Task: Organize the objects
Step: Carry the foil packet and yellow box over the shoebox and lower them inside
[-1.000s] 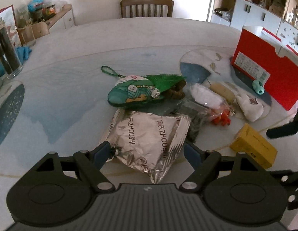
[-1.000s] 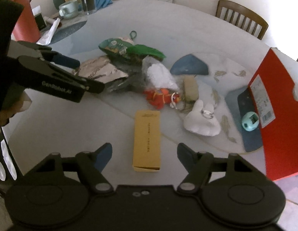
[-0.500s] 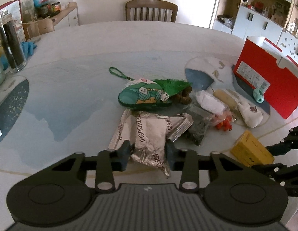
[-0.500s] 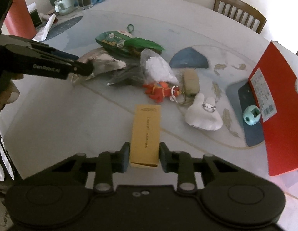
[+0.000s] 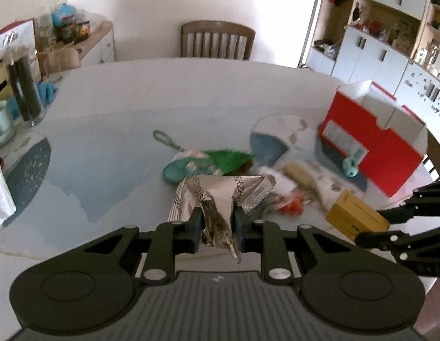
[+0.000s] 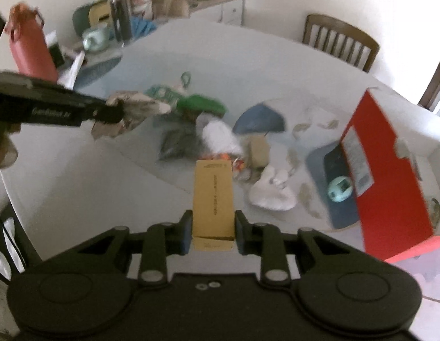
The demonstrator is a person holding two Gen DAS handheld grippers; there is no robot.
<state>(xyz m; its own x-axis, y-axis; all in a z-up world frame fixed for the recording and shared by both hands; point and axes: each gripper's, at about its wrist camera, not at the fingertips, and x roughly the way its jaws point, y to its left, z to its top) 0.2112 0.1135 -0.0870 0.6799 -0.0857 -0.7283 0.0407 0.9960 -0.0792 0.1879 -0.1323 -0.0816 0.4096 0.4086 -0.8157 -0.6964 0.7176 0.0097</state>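
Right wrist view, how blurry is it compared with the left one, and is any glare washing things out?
Right wrist view: strong motion blur over the table clutter, though the yellow box between the fingers stays sharp. Left wrist view: milder blur, foil packet lettering partly readable; bright doorway washes out the background. Both bend straight edges, fisheye style.

Both tongs, open a second ago, now clamp and lift: left tongs [image 5: 216,228] the foil packet [image 5: 222,196], right tongs [image 6: 211,231] the yellow box [image 6: 213,196]
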